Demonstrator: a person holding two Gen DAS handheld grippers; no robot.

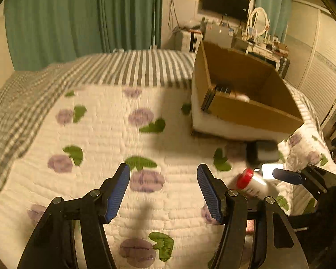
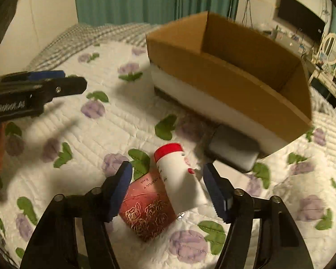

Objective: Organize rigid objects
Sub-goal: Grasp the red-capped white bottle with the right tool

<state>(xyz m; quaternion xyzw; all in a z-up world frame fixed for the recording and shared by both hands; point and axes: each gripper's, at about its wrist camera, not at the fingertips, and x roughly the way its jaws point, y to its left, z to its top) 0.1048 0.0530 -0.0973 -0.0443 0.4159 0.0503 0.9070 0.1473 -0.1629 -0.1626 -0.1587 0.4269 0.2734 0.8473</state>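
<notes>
Flanking white bottle (image 2: 179, 177) atop red box (image 2: 147, 213), wide right hand-held gripper (image 2: 166, 192); left hand-held gripper (image 1: 163, 192) wide; cardboard box (image 2: 224, 71) beyond.

**Two wrist views over the bed**

Left wrist view: looks forward low across the white floral quilt (image 1: 100, 134) toward the open brown cardboard box (image 1: 246, 109) at right. Right wrist view: nearer, angled down beside that box (image 2: 212, 85). Both share the red-capped white bottle (image 1: 249, 180) (image 2: 179, 174).
</notes>
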